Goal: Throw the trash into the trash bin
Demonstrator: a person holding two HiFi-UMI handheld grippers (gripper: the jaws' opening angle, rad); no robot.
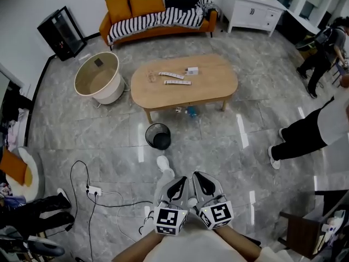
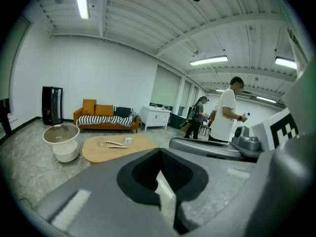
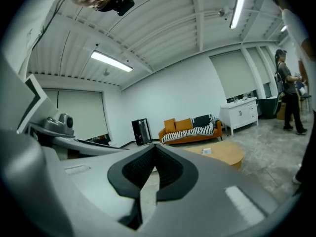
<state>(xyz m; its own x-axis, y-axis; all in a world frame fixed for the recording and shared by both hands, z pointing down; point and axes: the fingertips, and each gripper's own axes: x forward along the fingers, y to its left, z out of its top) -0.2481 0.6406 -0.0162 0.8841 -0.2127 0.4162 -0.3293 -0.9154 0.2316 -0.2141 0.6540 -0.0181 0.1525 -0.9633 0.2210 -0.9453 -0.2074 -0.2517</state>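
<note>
Trash looks untouched so far: a blue scrap [image 1: 191, 112] lies under the oval wooden table [image 1: 218, 86], well ahead of both tongs and beyond the black trash bin [image 1: 158, 136], which stands between. Left tongs [image 1: 176, 190] and right tongs [image 1: 203, 185] sit side by side, jaws closed on nothing. Reaching, picking and dropping all remain.

looking steeply down from the head, high above the fingers of the left gripper [image 1: 179, 180] and right gripper [image 1: 198, 176]. riding close behind each one's fingers, facing level past the fingertips. sharing the oval table [image 1: 185, 83] and orange sofa [image 1: 146, 4] far beyond them.
</note>
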